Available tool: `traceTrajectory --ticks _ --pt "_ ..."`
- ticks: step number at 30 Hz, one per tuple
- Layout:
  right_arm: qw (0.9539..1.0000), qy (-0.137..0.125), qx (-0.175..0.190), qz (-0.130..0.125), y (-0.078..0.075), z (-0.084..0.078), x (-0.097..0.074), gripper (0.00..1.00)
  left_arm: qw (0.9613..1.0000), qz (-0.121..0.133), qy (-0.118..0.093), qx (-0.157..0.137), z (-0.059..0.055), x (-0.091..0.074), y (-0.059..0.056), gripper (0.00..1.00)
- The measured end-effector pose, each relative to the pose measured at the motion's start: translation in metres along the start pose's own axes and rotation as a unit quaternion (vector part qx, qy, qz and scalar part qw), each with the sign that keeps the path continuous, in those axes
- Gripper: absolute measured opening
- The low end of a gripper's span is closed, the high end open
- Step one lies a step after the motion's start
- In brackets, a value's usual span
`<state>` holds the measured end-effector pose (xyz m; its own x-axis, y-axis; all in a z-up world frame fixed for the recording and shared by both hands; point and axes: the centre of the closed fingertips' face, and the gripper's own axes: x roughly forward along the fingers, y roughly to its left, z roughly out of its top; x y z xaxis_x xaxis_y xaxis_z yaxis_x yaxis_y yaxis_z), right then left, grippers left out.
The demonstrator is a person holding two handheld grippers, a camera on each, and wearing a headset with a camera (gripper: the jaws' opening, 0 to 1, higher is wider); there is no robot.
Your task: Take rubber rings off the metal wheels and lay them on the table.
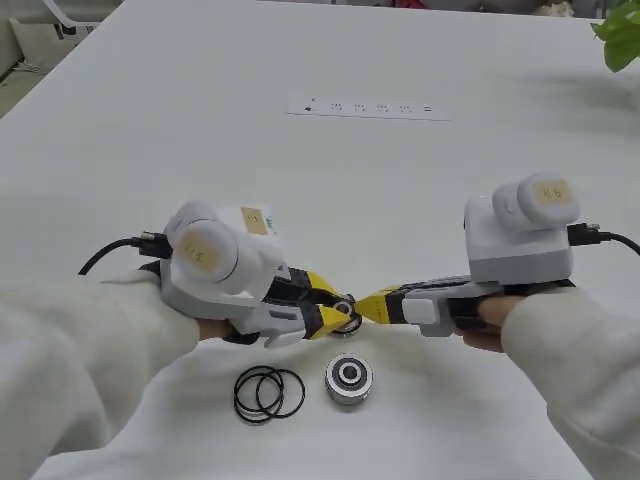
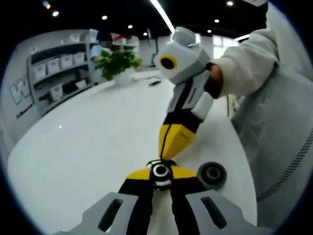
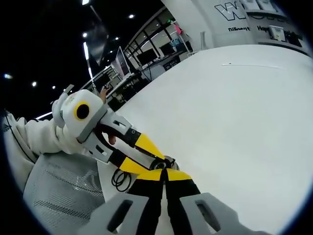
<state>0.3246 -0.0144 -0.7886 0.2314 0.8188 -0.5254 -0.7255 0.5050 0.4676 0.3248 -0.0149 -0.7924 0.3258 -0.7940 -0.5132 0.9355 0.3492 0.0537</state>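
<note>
My left gripper (image 1: 338, 318) is shut on a small metal wheel (image 1: 347, 322), held just above the white table (image 1: 330, 190). In the left gripper view the wheel (image 2: 161, 171) sits between the yellow fingertips, with a black rubber ring (image 2: 157, 162) round its rim. My right gripper (image 1: 362, 306) comes in from the right, its tips pinched shut at that ring on the wheel's edge (image 3: 168, 160). A second metal wheel (image 1: 349, 378) lies flat on the table below them. Several loose black rubber rings (image 1: 268, 393) lie overlapped to its left.
A narrow printed strip (image 1: 368, 108) lies farther back on the table. Green plant leaves (image 1: 622, 40) reach in at the far right corner. A black cable (image 1: 110, 252) trails left from the left gripper. White sleeves cover both near corners.
</note>
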Motion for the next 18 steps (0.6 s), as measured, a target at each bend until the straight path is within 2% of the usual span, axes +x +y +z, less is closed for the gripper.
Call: traceTrajectory --ticks 18 --pt "0.9999 -0.006 -0.009 0.010 0.0035 0.0027 0.0004 0.00 1.0000 0.004 -0.004 0.004 0.0005 -0.0001 -0.0015 0.14"
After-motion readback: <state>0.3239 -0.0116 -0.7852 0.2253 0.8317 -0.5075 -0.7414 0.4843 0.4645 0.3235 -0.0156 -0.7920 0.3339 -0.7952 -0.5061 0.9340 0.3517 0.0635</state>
